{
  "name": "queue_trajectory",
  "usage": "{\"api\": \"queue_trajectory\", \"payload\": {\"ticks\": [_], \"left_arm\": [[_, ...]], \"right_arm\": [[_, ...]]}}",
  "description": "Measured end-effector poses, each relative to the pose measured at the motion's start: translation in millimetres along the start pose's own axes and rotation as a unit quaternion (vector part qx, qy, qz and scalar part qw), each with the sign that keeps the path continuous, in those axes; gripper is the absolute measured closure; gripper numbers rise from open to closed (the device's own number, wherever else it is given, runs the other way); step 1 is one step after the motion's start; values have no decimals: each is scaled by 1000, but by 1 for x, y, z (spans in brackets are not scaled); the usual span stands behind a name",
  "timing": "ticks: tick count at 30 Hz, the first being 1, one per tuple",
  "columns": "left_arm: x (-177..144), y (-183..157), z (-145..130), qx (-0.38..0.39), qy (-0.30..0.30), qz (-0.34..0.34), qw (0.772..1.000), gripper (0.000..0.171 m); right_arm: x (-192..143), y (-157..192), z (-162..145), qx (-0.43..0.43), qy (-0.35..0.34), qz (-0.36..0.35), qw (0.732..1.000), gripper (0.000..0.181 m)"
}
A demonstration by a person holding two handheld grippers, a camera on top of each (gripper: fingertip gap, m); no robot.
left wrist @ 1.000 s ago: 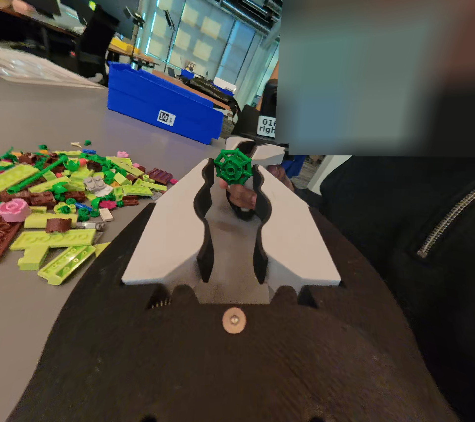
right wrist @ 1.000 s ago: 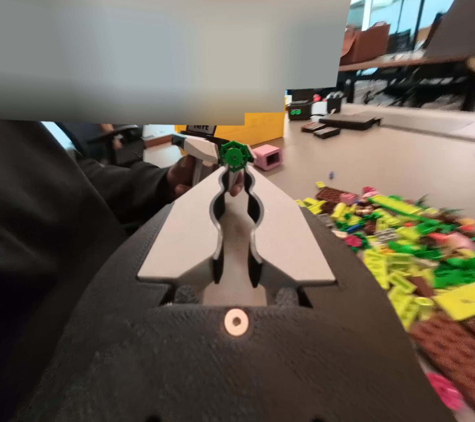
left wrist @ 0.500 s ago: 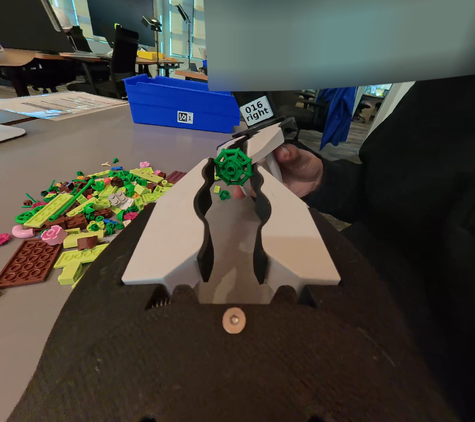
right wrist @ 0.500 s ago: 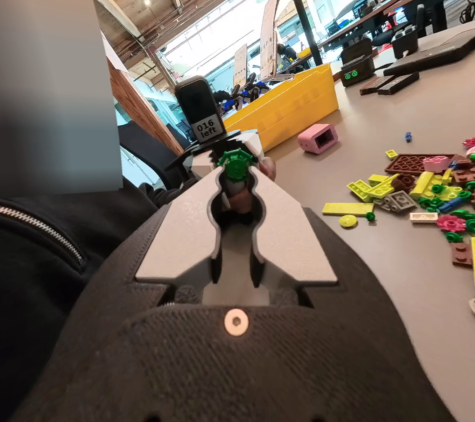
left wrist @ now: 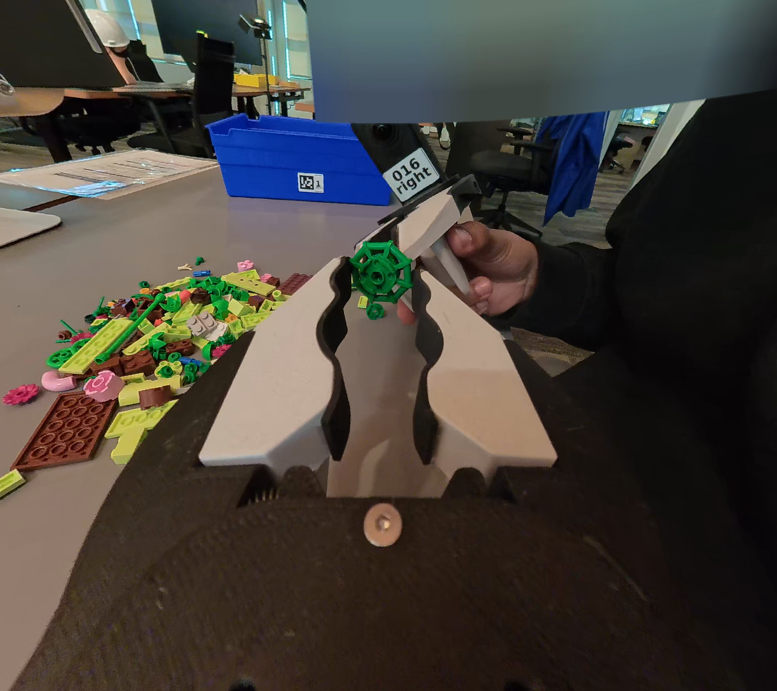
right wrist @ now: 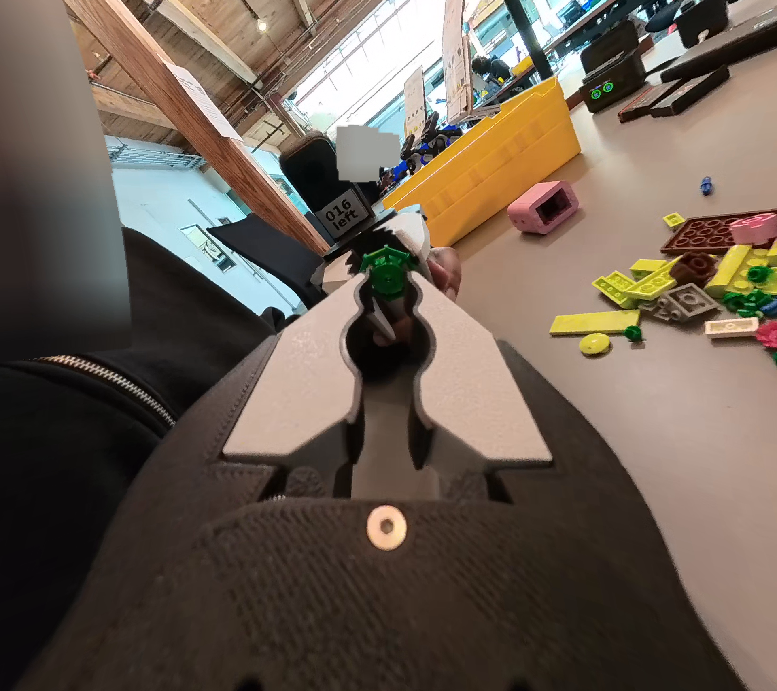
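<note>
Green, the web-shaped wheel (left wrist: 380, 272) sits between the tips of both grippers, held up off the grey table (left wrist: 126, 233) near its front edge. The right gripper (right wrist: 387, 279) is clamped on the wheel at its fingertips. The left gripper (left wrist: 380, 279) flanks the wheel with its jaws apart; the left finger touches the rim, and whether the right one does cannot be told. A hand (left wrist: 492, 271) holds the right gripper just beyond the wheel. Bare table lies between the grippers and the brick pile (left wrist: 138, 334). Only the left view shows the blue bin (left wrist: 269, 162) behind the pile; only the right view shows the yellow bin (right wrist: 496, 166) and a pink block (right wrist: 542, 208) beside it.
</note>
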State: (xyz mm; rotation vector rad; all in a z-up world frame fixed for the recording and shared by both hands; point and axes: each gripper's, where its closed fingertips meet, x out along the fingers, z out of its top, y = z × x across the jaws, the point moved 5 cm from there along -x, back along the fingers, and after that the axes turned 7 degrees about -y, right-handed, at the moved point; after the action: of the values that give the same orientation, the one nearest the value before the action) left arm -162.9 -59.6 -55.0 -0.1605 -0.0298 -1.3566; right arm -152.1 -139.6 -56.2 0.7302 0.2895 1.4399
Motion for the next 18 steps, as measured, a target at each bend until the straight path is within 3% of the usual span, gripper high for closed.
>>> {"api": "queue_trajectory", "payload": {"ticks": [11,12,14,18], "left_arm": [[-1,2,2,-38,-14,-9,999,146],[-7,9,8,-44,-41,10,998,146],[-27,23,21,-90,-95,17,991,146],[-19,17,18,-92,-83,3,992,146]], "right_arm": [[-3,1,1,-7,2,5,1000,171],[-6,1,4,-12,-6,5,1000,181],[-21,-5,15,-27,-30,-16,999,181],[-26,-8,21,-107,-2,-65,992,181]]}}
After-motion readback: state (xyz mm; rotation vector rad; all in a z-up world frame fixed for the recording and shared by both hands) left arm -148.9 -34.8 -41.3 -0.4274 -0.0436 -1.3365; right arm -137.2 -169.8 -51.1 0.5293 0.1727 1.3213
